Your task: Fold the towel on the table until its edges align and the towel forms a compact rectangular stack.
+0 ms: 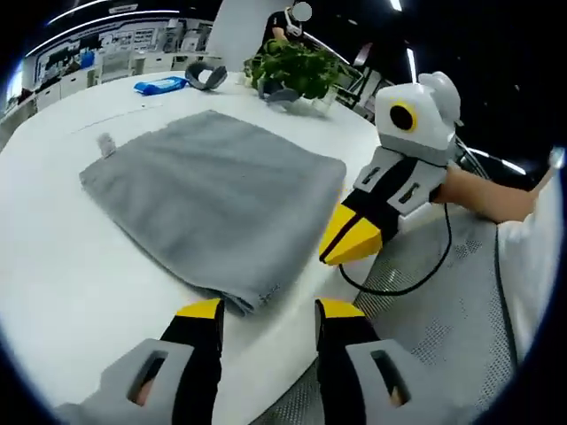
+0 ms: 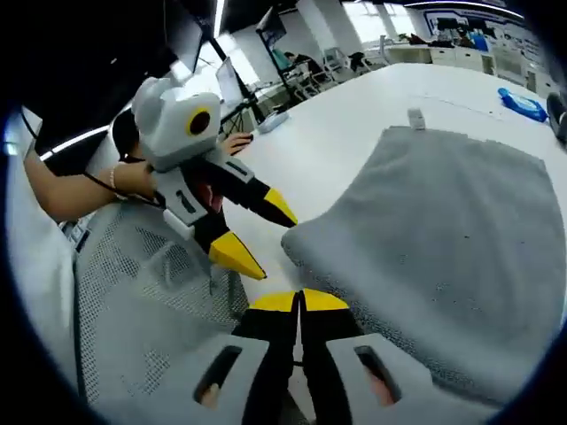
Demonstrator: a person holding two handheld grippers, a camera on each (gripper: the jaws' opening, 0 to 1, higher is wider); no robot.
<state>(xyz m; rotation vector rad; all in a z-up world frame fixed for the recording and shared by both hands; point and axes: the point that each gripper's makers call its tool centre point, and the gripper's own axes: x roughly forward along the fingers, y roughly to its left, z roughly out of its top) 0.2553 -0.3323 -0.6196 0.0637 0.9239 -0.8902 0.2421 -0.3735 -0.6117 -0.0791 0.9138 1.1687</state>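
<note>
1. The towel point(image 1: 213, 199), grey and folded into a flat rectangle, lies on the white worktop point(image 1: 62, 274) in the left gripper view, with one corner close to the near worktop edge and a small white tag at its far left corner.
2. Beyond the towel, at the far side of the worktop, lie a blue packet point(image 1: 159, 85), a grey curved object point(image 1: 206, 76) and a green leafy plant point(image 1: 294, 67).
3. The left hand-held gripper point(image 1: 268, 312) rises from the bottom of that view with its yellow-tipped jaws apart, holding nothing, just in front of the towel's near corner.
4. To its right, the right hand-held gripper point(image 1: 350, 237) hangs beside the towel's right edge, over the worktop rim, with its jaws together; a person's hand grips it from behind.
5. In the right gripper view the left hand-held gripper point(image 2: 259, 230) appears at left with its jaws spread, near the towel's point(image 2: 443, 230) corner.
6. The right hand-held gripper point(image 2: 299, 303) shows at the bottom, its jaws closed against each other and empty.
</note>
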